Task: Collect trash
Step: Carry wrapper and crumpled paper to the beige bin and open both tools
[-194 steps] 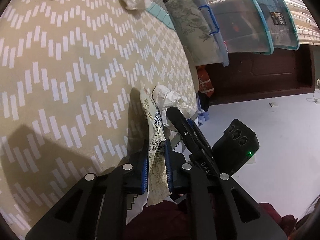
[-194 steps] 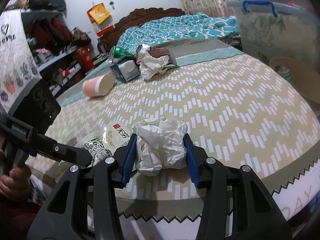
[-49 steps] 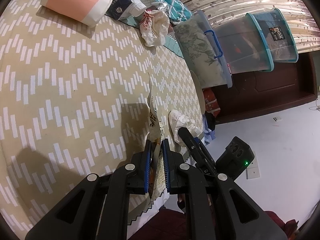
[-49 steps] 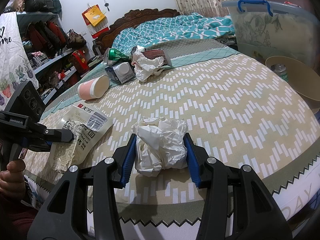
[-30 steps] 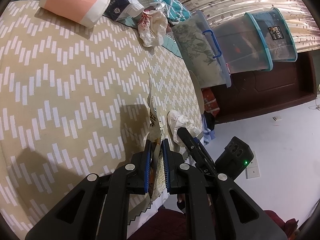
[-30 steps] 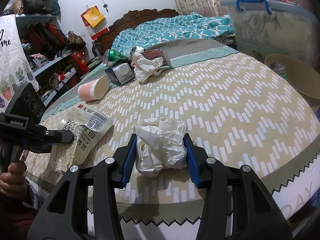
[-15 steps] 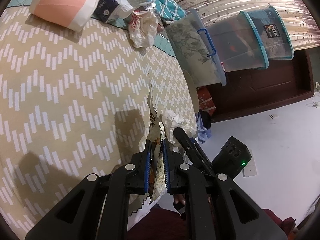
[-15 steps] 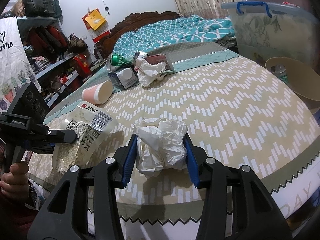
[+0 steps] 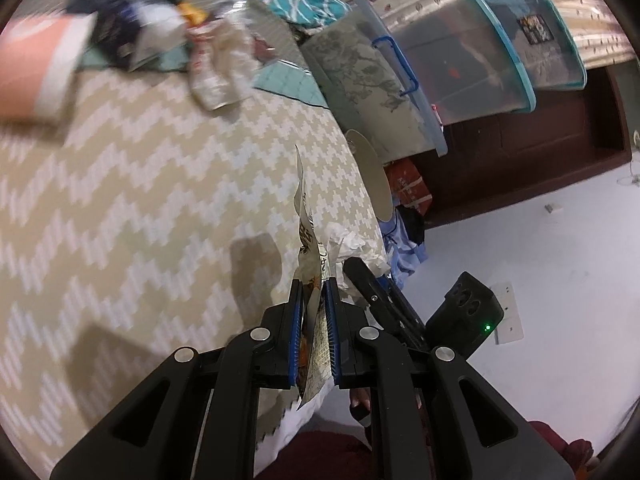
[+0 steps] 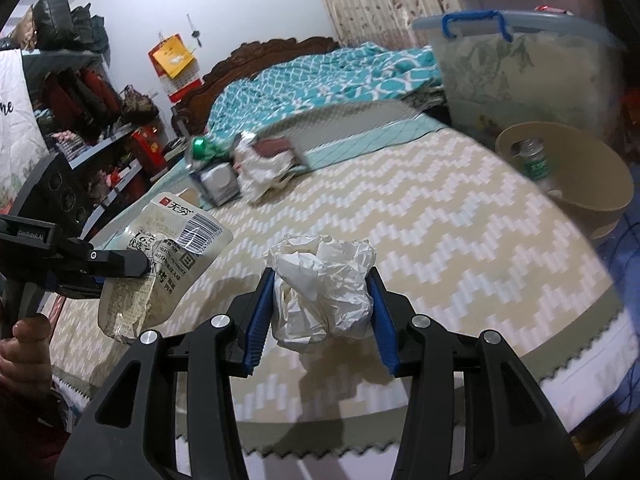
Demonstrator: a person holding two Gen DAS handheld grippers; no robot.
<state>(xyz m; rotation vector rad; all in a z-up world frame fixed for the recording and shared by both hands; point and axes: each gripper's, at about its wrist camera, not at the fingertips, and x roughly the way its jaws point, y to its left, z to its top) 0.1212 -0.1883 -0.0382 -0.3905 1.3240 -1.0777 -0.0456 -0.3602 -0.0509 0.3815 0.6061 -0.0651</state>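
The left gripper (image 9: 312, 308) pinched a thin snack wrapper (image 10: 160, 256) by its edge, so it could slip; the right gripper (image 10: 320, 308) clamped a crumpled paper ball (image 10: 320, 280).

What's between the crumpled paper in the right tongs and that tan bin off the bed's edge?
Nothing visible. The right tongs hold the crumpled paper above the patterned cover, and only bare cover lies toward the tan bin, which already holds a bottle.
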